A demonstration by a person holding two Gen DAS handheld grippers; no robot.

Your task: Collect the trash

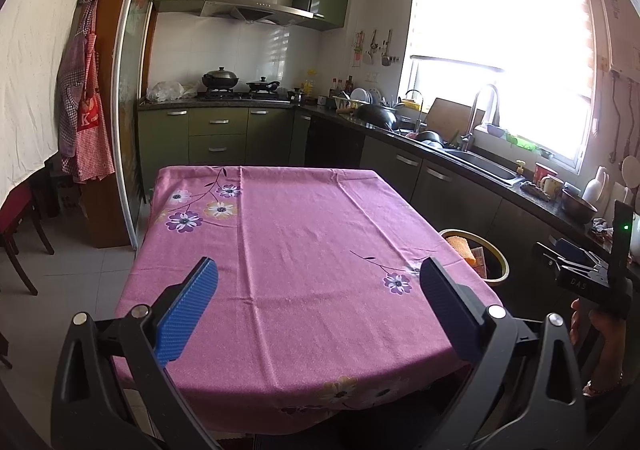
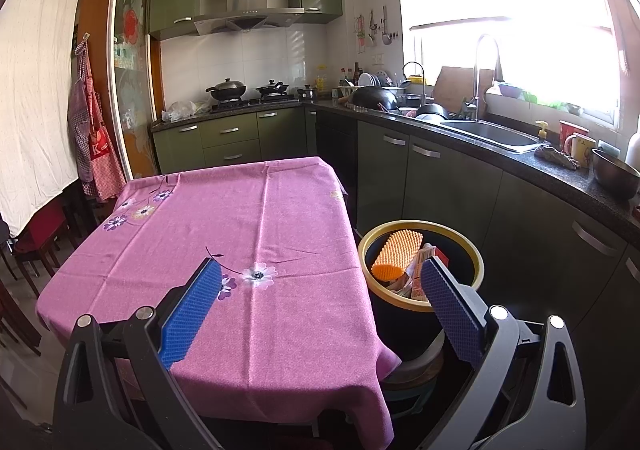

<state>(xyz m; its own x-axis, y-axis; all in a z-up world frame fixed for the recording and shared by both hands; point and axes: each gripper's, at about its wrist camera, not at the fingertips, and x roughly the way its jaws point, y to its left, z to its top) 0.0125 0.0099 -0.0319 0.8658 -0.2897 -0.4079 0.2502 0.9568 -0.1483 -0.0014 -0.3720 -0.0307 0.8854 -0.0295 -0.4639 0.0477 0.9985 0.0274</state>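
Trash sat piled in the bin [image 2: 420, 270], a dark round bin with a yellow rim standing on the floor just beside the table's right edge, between the table and the lower cabinets [image 2: 448, 185]. On top of the pile lay an orange ridged piece [image 2: 396, 254], tilted against the bin's far wall, with what looked like cartons and wrappers [image 2: 418, 274] packed beside it; exactly what they were could not be told. The left wrist view caught only a slice of that bin [image 1: 494, 250] past the table's right edge.

And the table itself, draped in a pink flowered tablecloth [image 2: 248, 234], showed bare cloth across its top in both views.

Left gripper [image 1: 318, 310] hung over the table's near edge, its blue-padded fingers [image 1: 188, 310] spread wide and holding nothing. Right gripper [image 2: 320, 306] hovered at the table's near right corner, fingers likewise released and empty, one pad [image 2: 192, 310] over the cloth and the other in front of the bin. From the left wrist view, the right gripper's body [image 1: 588, 274] showed off to the table's right, a hand [image 1: 600, 334] wrapped around its grip.

Beyond the table ran the dark counter with the sink [image 2: 492, 133].
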